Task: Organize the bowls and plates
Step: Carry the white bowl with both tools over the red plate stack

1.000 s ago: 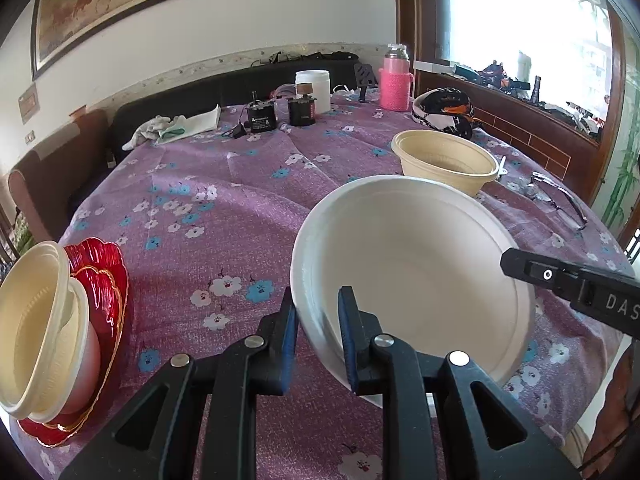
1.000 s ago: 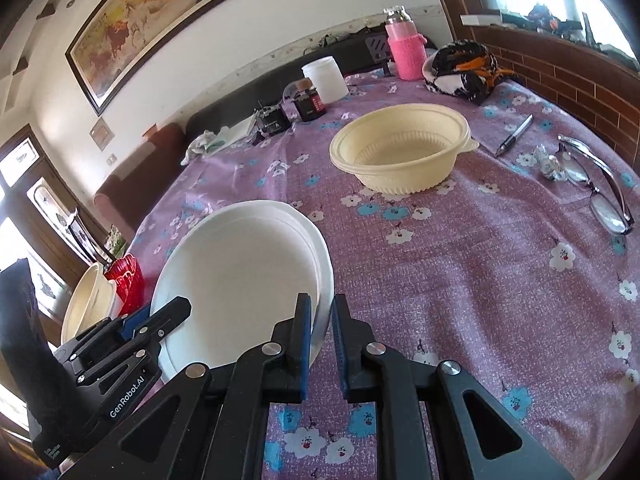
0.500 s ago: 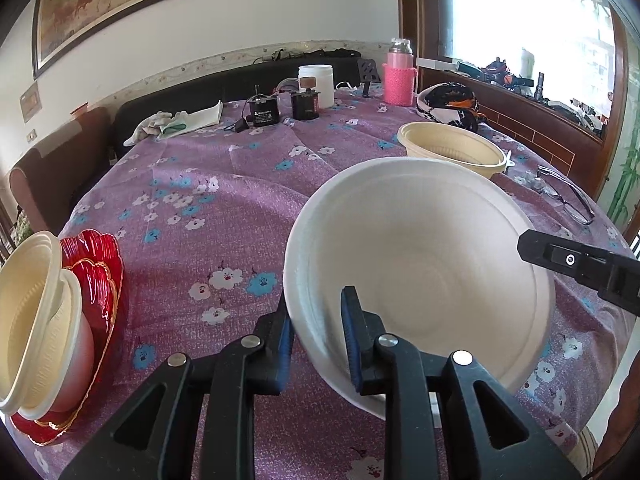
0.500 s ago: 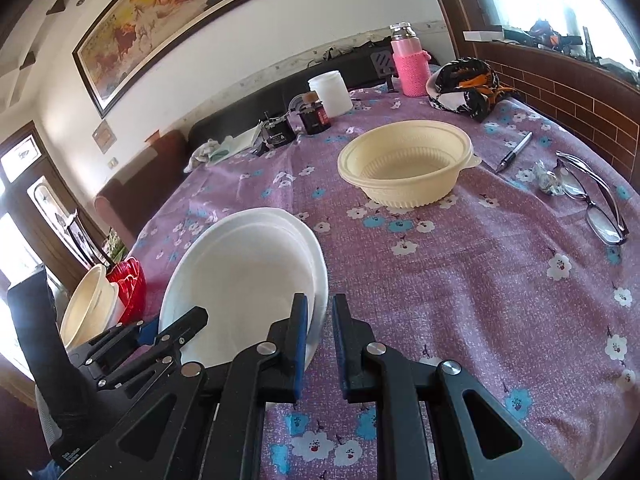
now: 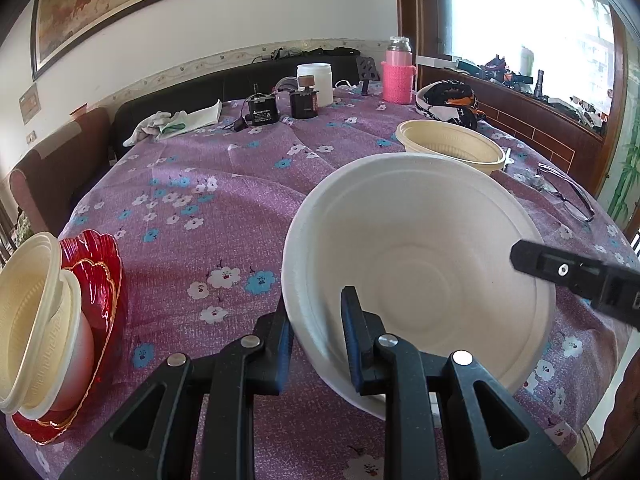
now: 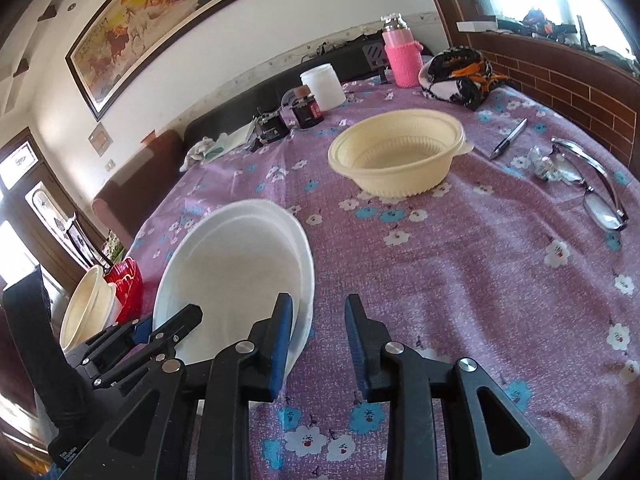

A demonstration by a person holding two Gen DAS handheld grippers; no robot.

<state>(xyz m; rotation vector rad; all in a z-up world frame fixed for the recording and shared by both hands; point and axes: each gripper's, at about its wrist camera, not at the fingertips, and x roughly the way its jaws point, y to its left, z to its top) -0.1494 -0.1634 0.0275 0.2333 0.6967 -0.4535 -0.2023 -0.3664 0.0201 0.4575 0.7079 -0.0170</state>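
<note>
The wide white moulded-pulp bowl [image 5: 420, 264] is pinched at its rim by the left gripper [image 5: 316, 332], while the right gripper [image 6: 316, 336], jaws just parted, stands clear of it.

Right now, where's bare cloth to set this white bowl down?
Widest free patch: mid-table cloth, between the white bowl, red plate stack and the jars at the far edge. Another lies in front of the cream bowl, left of the glasses. Crowded: far edge, and around pen and glasses.

no text is legible; the label on the black jar [image 6: 307, 112] blurs.
</note>
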